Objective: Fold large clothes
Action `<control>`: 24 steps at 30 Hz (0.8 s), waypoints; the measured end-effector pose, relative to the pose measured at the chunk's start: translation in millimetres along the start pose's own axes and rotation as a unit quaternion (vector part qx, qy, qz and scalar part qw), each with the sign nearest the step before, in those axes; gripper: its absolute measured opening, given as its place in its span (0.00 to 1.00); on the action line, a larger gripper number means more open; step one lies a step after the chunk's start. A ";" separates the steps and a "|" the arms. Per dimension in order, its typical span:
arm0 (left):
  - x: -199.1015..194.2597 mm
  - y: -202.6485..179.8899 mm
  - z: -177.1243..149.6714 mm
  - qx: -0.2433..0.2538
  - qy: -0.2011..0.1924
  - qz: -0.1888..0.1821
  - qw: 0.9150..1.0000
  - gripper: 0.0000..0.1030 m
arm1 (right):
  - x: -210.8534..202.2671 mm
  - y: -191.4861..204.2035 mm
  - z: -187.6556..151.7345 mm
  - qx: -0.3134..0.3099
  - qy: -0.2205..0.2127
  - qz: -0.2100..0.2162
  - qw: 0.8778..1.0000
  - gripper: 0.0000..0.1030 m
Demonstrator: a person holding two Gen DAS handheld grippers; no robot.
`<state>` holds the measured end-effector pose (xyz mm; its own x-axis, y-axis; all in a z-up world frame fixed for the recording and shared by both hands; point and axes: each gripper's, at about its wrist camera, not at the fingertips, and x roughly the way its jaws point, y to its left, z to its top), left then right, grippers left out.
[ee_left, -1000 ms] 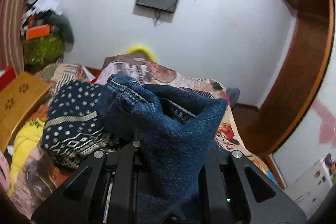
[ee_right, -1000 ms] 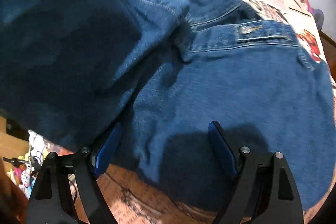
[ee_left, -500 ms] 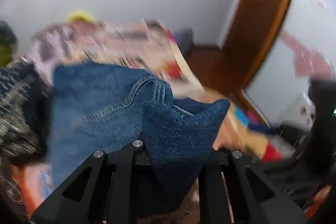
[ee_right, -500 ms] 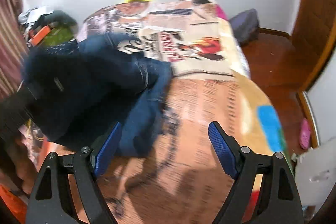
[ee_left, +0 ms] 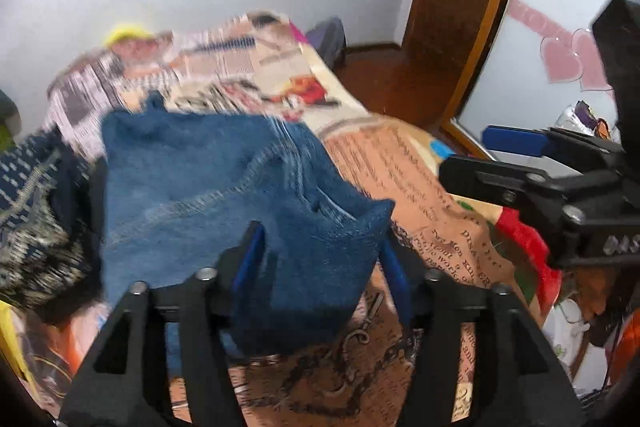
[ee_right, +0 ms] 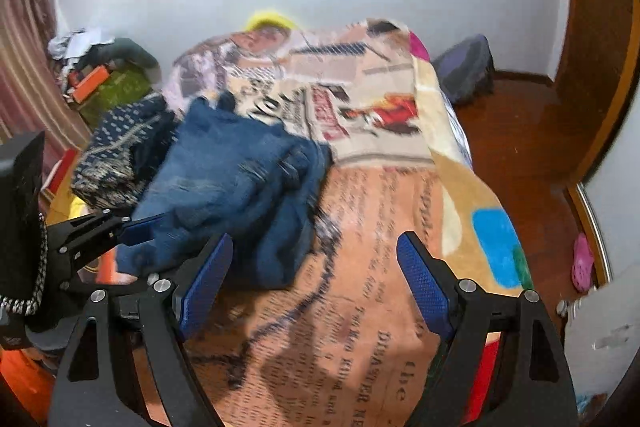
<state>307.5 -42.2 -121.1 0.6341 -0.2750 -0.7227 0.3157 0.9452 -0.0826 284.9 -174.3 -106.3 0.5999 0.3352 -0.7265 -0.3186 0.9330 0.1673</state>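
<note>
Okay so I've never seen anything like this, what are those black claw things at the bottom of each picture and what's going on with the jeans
No robot here: a person holds a hand-held gripper in each hand, each with two black fingers tipped with blue pads. A wide-angle camera on each gripper looks forward along its fingers, so each picture shows its own claws at the bottom.

The left-hand view shows the left gripper with a corner of the blue jeans between its fingers; they look opened, so whether it grips is unclear. The right-hand view shows the right gripper wide open, holding nothing, above the bed.

The jeans lie bunched on a printed blanket covering the bed. Beside them sits a dark patterned garment. Each gripper also appears at the edge of the other's picture.
</note>
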 end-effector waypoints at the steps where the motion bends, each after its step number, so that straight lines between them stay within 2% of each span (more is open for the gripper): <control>1: -9.1 2.8 1.3 0.004 -0.012 0.007 1.000 0.63 | -1.6 3.7 2.2 -0.004 -0.005 0.004 1.000 0.79; 4: -32.8 16.4 0.3 0.004 -0.044 0.036 0.998 0.70 | -1.9 20.8 12.4 -0.022 -0.019 0.022 0.999 0.79; 7: -39.9 41.6 0.2 -0.011 -0.051 0.071 0.996 0.74 | 5.6 36.3 18.5 -0.037 -0.021 0.032 0.999 0.79; 10: -34.9 78.3 -4.4 -0.048 -0.037 0.106 0.993 0.74 | 19.7 49.0 19.3 -0.045 -0.010 0.047 0.998 0.79; 14: -19.4 115.9 -21.8 -0.087 0.001 0.127 0.988 0.74 | 43.5 57.8 10.8 -0.052 0.020 0.056 0.997 0.79; 19: 8.3 127.8 -54.8 -0.092 0.058 0.126 0.986 0.75 | 68.3 44.7 -6.9 -0.055 0.064 0.018 0.996 0.79; 24: 13.1 123.5 -63.1 -0.080 0.055 0.121 0.988 0.75 | 78.9 19.3 -20.7 -0.007 0.107 0.040 0.993 0.79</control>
<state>310.2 82.0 -184.1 0.5934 -0.0257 -0.8045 0.0429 0.9991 -0.0002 310.9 -132.6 -174.2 0.4033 0.3720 -0.8360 -0.3708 0.9017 0.2224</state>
